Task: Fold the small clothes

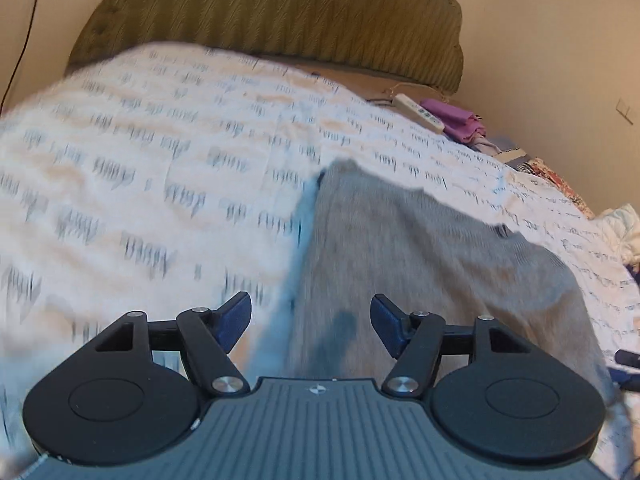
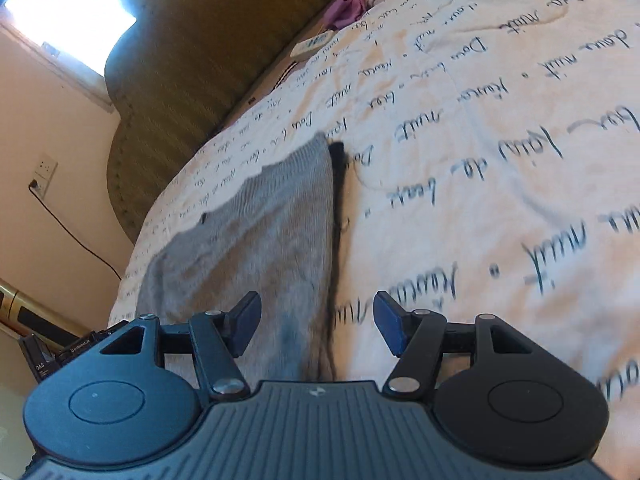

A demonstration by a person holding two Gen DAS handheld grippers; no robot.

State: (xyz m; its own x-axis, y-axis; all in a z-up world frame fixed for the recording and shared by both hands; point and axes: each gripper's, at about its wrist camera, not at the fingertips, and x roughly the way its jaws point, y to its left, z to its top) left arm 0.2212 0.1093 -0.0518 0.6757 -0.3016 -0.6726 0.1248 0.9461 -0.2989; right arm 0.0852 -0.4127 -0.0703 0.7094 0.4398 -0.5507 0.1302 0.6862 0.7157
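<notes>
Your left gripper [image 1: 311, 322] and right gripper [image 2: 317, 322] both have jaws apart, holding nothing. The grey knit garment [image 1: 420, 264] lies flat on the script-print bedspread [image 1: 140, 160], right ahead. I'd pinch only its near edge, evenly, so the fold lands square.

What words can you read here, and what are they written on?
"nuit": on the sheet, in loopy handwriting, repeated many times.
"de": also on the sheet.
"DAS": on a dark box beside the bed.
Other words on the sheet: too loopy or blurred to be sure of.
Remote: its button labels are too small to read.
</notes>
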